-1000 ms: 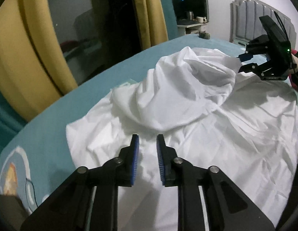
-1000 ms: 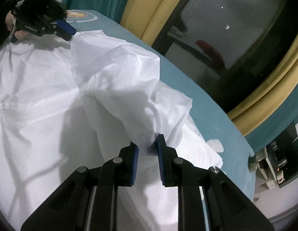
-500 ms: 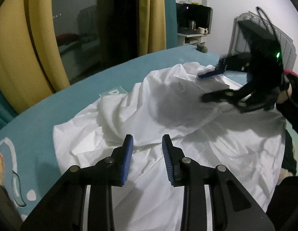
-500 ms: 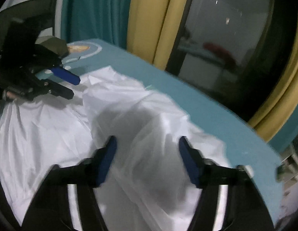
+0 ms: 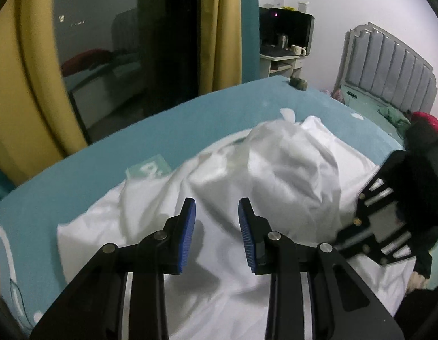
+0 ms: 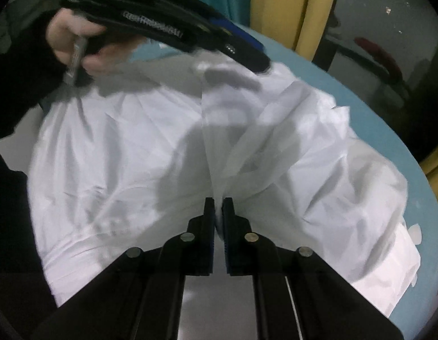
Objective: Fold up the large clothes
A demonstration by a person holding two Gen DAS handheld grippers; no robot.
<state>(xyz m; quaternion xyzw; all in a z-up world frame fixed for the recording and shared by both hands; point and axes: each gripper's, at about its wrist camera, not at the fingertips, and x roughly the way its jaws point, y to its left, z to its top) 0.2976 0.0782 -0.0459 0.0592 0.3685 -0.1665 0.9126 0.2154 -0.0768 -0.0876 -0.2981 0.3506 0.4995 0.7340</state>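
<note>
A large white garment [image 5: 275, 175] lies rumpled across a teal bed [image 5: 77, 175]. It fills the right wrist view [image 6: 119, 147]. My left gripper [image 5: 217, 226] is open and empty, held just above the garment's near part. My right gripper [image 6: 218, 212] is shut on a bunched fold of the white garment, which fans out from its blue pads. The right gripper's black frame [image 5: 383, 212] shows at the right edge of the left wrist view. The left gripper [image 6: 168, 28] and the hand holding it show at the top of the right wrist view.
Yellow curtains [image 5: 26, 85] and a dark window [image 5: 119, 56] stand beyond the bed's far edge. A grey headboard [image 5: 389, 65] and a small desk with a dark monitor [image 5: 287, 28] are at the back right. A small dark object [image 5: 297, 83] sits near the bed's far corner.
The right gripper went from wide open to shut on a fold of the garment. The left gripper opened wider and stayed empty. The two grippers came closer together.
</note>
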